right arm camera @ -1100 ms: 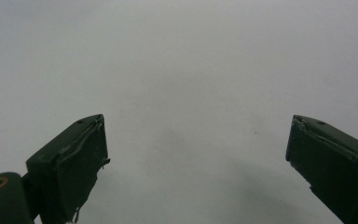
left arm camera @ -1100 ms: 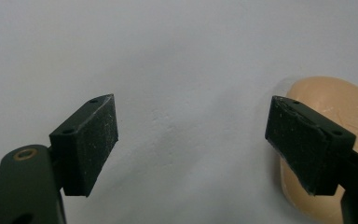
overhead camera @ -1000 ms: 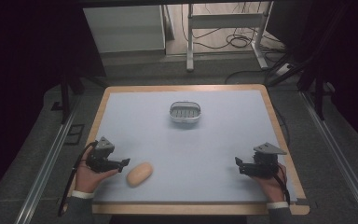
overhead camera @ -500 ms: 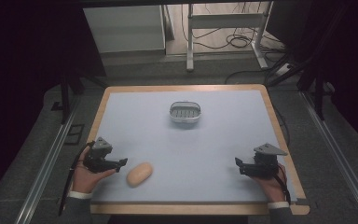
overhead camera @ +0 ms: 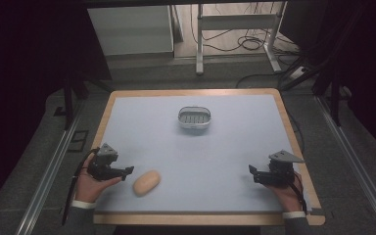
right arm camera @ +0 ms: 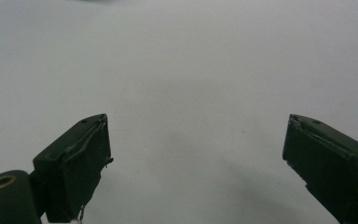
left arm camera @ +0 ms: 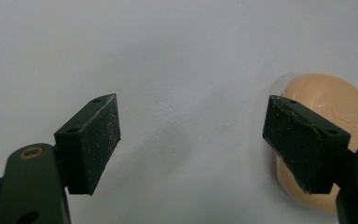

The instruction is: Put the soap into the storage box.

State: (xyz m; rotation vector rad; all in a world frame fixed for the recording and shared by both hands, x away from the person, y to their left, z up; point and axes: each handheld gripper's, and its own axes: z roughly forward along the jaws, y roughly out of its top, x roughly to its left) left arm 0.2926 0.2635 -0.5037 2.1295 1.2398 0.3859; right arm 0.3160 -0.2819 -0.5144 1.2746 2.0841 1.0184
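Observation:
A tan oval bread roll (overhead camera: 146, 182) lies on the pale blue table top near the front left. My left gripper (overhead camera: 127, 172) hovers just left of it, jaws wide open and empty. In the left gripper view the roll (left arm camera: 324, 100) sits behind the right jaw, partly hidden by it, and the left gripper (left arm camera: 191, 140) has bare table between its pads. My right gripper (overhead camera: 251, 172) rests at the front right, open and empty, far from the roll. In the right gripper view the right gripper (right arm camera: 196, 158) looks over bare table.
A small white oval basket (overhead camera: 194, 118) stands at the middle of the table, toward the back. The table (overhead camera: 235, 147) has a wooden rim. Beyond the far edge are a desk frame and cables on the floor.
My left gripper has shifted slightly toward the front and nearer the roll. The right gripper has barely moved. The roll has stayed in place.

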